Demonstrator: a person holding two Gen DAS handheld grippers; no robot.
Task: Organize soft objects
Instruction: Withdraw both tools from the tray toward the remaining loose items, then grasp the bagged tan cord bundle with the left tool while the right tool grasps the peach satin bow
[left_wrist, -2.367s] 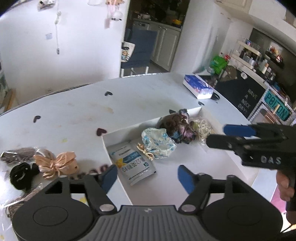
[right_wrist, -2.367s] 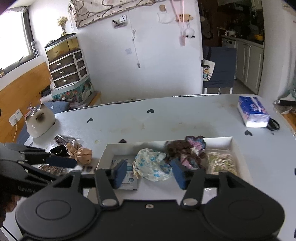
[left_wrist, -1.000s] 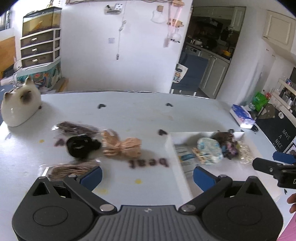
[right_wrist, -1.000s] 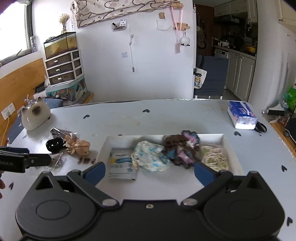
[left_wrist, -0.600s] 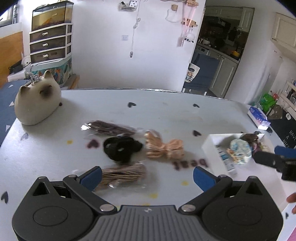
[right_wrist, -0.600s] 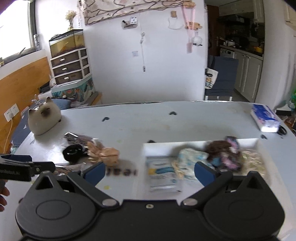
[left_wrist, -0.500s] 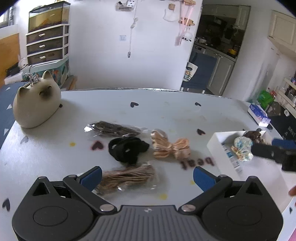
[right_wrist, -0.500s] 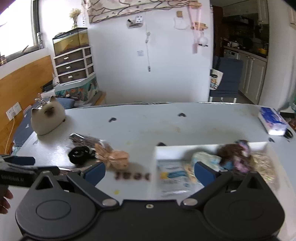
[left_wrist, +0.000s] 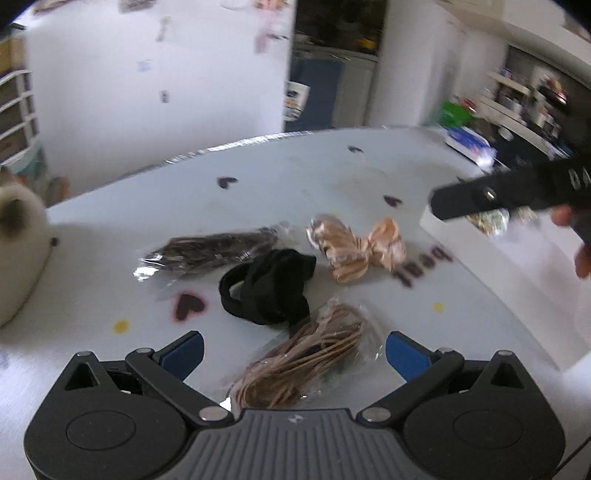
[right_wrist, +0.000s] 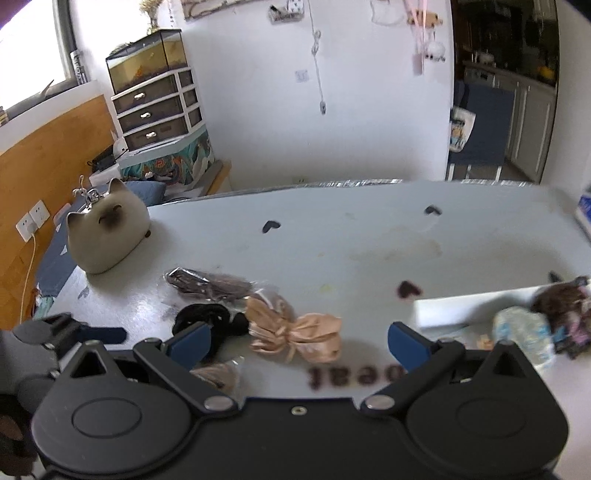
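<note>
White walls and a dark kitchen doorway stand behind a pale tabletop (right_wrist: 369, 236) dotted with small dark hearts. Everything below is placed against the black scrunchie (left_wrist: 267, 291) lying near the tabletop's middle. A cream cat-shaped figure (right_wrist: 107, 232) sits well apart from it, toward the far left edge. A white tray (right_wrist: 472, 308) lies off to its right, holding a pale printed fabric bundle (right_wrist: 522, 338) and a dark brown and purple bundle (right_wrist: 563, 304) side by side. The left gripper (left_wrist: 293, 356) hangs low just in front of the scrunchie, its blue-tipped fingers (left_wrist: 183, 350) spread wide around a clear packet of tan bands (left_wrist: 310, 356) without touching it; that packet lies just beside the scrunchie on the near side. The right gripper (right_wrist: 297, 341) is also spread wide and holds nothing; in the left wrist view it hangs to the scrunchie's upper right, over the tray's edge. A peach satin bow scrunchie (left_wrist: 356, 247) lies just right of the black one. A clear packet of dark brown bands (left_wrist: 210, 251) lies just behind it.
</note>
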